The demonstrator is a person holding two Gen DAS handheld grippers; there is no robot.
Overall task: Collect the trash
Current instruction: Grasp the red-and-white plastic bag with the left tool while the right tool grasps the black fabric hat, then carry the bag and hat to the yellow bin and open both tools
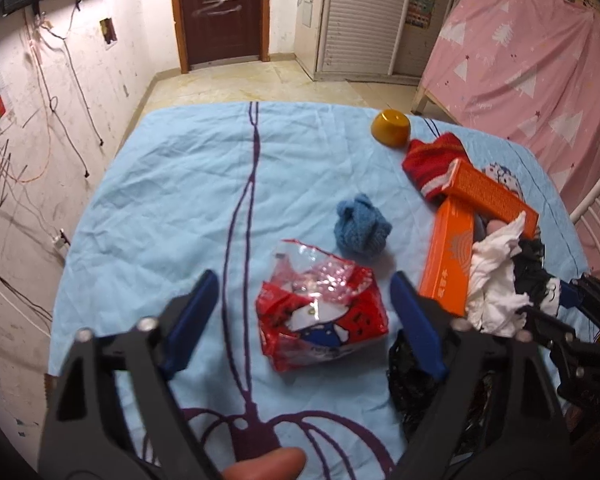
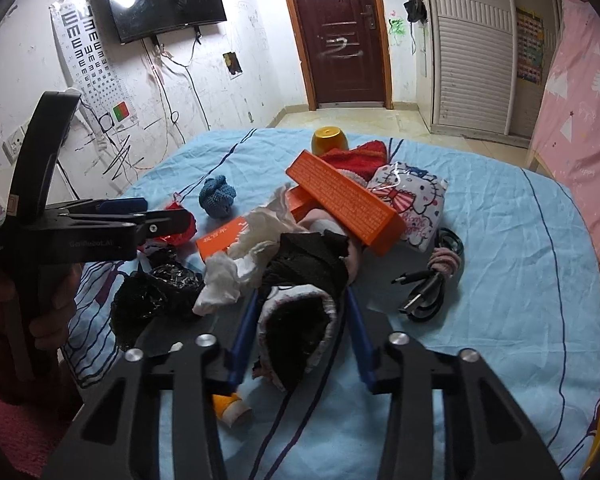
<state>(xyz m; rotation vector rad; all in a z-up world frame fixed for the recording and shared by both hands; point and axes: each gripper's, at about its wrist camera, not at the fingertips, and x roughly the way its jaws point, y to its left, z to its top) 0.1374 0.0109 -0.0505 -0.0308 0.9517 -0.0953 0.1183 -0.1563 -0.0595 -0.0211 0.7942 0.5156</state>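
My left hand-held gripper (image 1: 304,312) hangs wide open around the red plastic wrapper (image 1: 320,320) on the blue sheet (image 1: 172,184); my right hand-held gripper (image 2: 300,336) flanks a black-and-white sock (image 2: 300,328), contact unclear.

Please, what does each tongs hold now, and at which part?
Left tongs: nothing; they stand open around the red wrapper. Right tongs: closed on the black and white sock, at its sides.

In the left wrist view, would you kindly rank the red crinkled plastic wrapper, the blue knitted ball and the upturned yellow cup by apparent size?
1. Red crinkled plastic wrapper, though nearest the camera.
2. Blue knitted ball.
3. Upturned yellow cup, though farthest away.
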